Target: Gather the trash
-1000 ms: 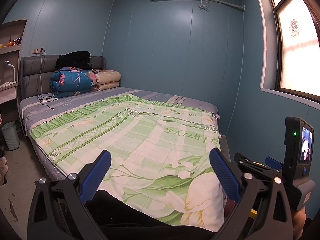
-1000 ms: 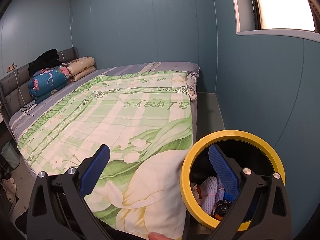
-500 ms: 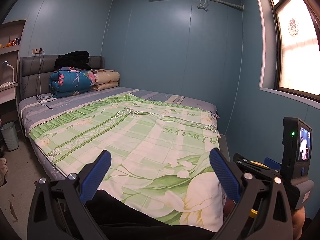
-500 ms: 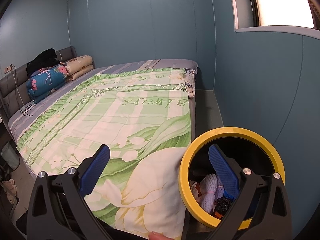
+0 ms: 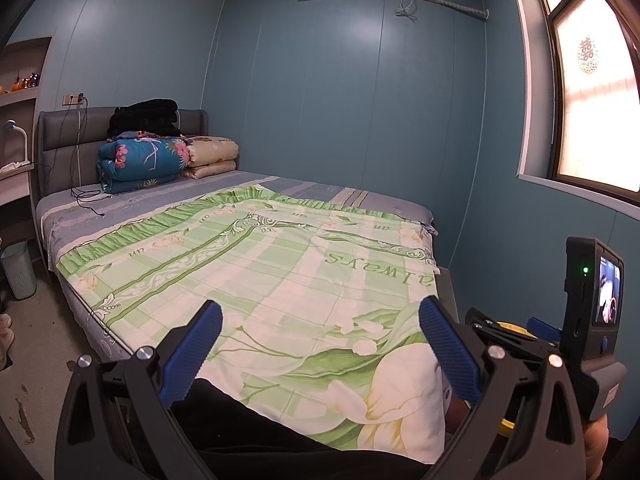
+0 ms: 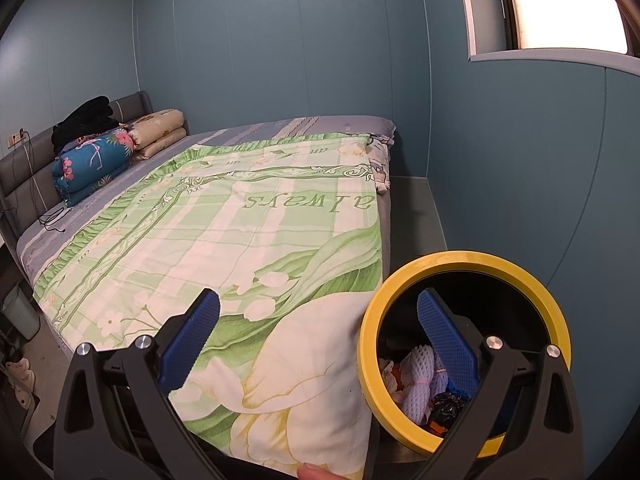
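Observation:
A round bin with a yellow rim (image 6: 464, 258) stands on the floor beside the bed's near right corner. Inside it lie white foam netting (image 6: 418, 380), a black crumpled bag (image 6: 446, 402) and other scraps. My right gripper (image 6: 318, 334) is open and empty, its right finger over the bin's mouth and its left finger over the bed. My left gripper (image 5: 320, 338) is also open and empty above the foot of the bed. In the left wrist view the right gripper's body and its small screen (image 5: 600, 300) show at the right, with a sliver of the yellow rim (image 5: 510, 326) behind it.
A bed with a green floral cover (image 5: 260, 264) fills the middle. Folded quilts (image 5: 144, 160) and black clothing sit at the headboard, with a cable (image 5: 86, 196) beside them. A pale ribbed bin (image 5: 18, 270) stands on the floor at left. The blue wall is close on the right.
Both views have drifted only slightly. Both grippers stay open and empty.

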`<control>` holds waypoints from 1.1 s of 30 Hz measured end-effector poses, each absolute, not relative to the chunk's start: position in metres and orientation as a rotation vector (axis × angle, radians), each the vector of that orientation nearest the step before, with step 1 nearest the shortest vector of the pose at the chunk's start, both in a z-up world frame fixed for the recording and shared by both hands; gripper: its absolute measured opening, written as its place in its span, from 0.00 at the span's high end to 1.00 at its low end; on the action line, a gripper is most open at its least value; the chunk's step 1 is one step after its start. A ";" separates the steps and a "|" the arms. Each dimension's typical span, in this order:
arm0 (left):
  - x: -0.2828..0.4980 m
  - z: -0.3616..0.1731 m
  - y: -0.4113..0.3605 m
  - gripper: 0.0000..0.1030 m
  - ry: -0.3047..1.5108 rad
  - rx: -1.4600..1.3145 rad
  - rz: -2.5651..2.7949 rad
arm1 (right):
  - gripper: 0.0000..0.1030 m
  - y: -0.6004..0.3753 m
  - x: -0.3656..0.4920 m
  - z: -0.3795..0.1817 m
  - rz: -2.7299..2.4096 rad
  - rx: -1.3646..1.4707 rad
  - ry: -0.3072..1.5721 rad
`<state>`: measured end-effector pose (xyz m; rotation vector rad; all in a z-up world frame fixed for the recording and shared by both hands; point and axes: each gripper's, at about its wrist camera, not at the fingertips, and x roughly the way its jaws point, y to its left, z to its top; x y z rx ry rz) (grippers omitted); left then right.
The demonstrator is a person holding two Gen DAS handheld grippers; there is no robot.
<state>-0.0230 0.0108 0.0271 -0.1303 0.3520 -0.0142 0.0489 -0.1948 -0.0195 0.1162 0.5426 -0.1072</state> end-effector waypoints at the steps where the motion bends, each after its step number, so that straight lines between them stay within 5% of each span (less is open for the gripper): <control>1: -0.023 0.027 0.011 0.08 0.353 -0.130 -0.015 | 0.08 -0.195 0.049 -0.019 -0.107 0.116 0.543; 33: -0.020 0.026 0.015 0.08 0.373 -0.135 -0.034 | 0.08 -0.197 0.050 -0.025 -0.106 0.131 0.565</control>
